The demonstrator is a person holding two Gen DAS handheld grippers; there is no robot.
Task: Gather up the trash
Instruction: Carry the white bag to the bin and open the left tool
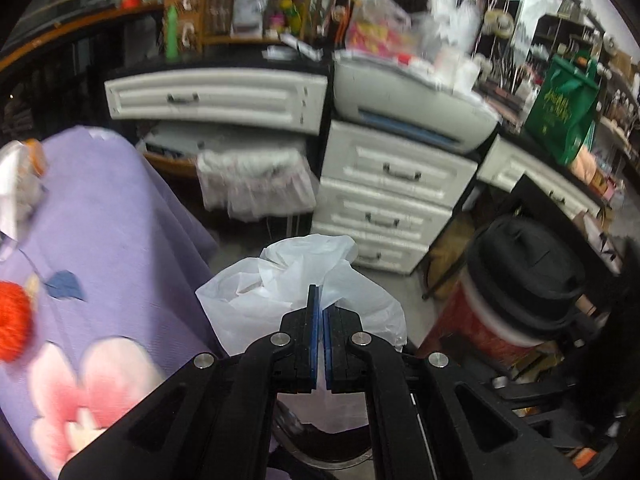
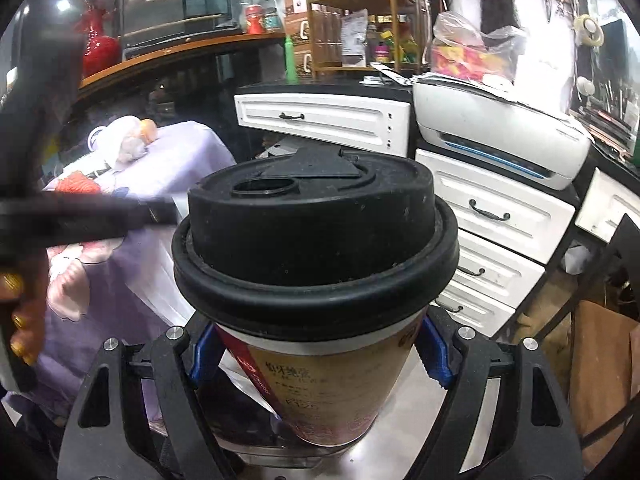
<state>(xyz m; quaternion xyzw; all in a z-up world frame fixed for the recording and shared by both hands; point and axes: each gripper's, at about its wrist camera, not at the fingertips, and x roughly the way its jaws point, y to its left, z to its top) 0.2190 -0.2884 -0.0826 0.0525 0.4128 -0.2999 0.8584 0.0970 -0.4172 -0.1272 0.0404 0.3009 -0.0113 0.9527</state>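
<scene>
A: Trash first: a paper coffee cup [image 2: 320,368] with a black lid [image 2: 312,236] sits upright between the blue pads [image 2: 434,356] of the right gripper [image 2: 316,356]. The jaws stand wide and press on the cup's sides just under the lid rim, so it is gripped.

B: And the other one?

A: The left gripper [image 1: 320,312] has its jaws closed tight, blue pads [image 1: 314,336] nearly touching, pinching a fold of a thin white plastic bag [image 1: 288,292]. The bag bunches up beyond the fingertips and spreads to both sides of them.

B: Does the cup show from the left side too?

A: Yes, in the left wrist view it appears at the right, black lid on top, red and white wall below, just beside the bag.

B: What lies around them?

A: To the left, a lilac cloth [image 1: 108,216] with pink flowers drapes over a table; on it sit a red woolly ball [image 1: 12,328] and, at the far edge, a crumpled white heap [image 1: 16,184] with something orange in it. I cannot tell what the heap is.

B: Farther out?

A: White drawers [image 2: 492,216] with dark handles, a white printer [image 2: 500,132] on top of them, a green bag [image 1: 560,116] on the counter to the right, and a wooden shelf [image 2: 360,28] crowded with small goods. In the right wrist view a hand [image 2: 24,320] with yellow-painted nails holds a dark handle at the left edge.
</scene>
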